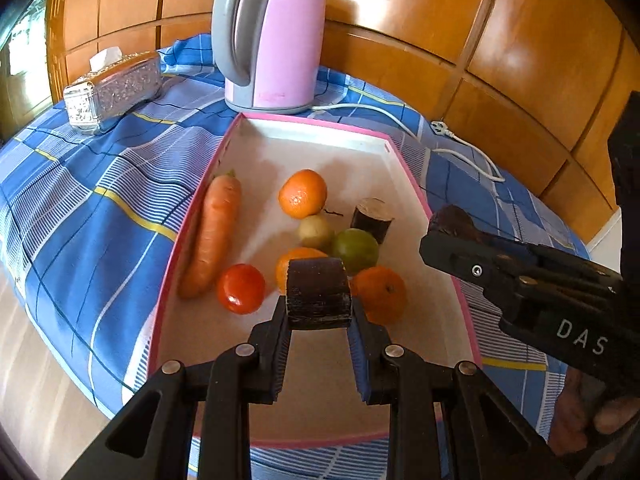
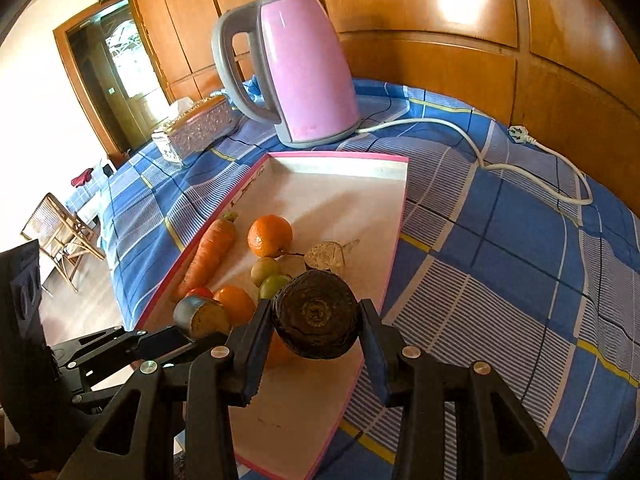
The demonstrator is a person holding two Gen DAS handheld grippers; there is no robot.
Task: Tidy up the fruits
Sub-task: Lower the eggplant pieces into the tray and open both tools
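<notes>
A pink-rimmed white tray [image 1: 280, 148] [image 2: 340, 168] holds a carrot [image 1: 214, 232] [image 2: 208, 258], a red tomato [image 1: 241, 289], three oranges, the farthest [image 1: 303, 193] [image 2: 269, 235], a green fruit [image 1: 356, 251], a pale round fruit [image 1: 315, 232] and a dark cut sugarcane piece [image 1: 372, 218] [image 2: 326, 256]. My left gripper [image 1: 319, 312] is shut on a second dark sugarcane piece [image 1: 318, 294] [image 2: 202, 316] above the tray's near half. My right gripper [image 2: 316, 322] is shut on a third dark sugarcane piece [image 2: 316, 314] [image 1: 450, 216] over the tray's right rim.
A pink electric kettle [image 1: 272, 36] [image 2: 304, 72] stands just behind the tray; its white cord and plug [image 2: 520, 136] lie to the right. A silver tissue box [image 1: 114, 90] [image 2: 196, 132] sits at the back left. The blue checked tablecloth [image 1: 92, 208] drops off at the left edge.
</notes>
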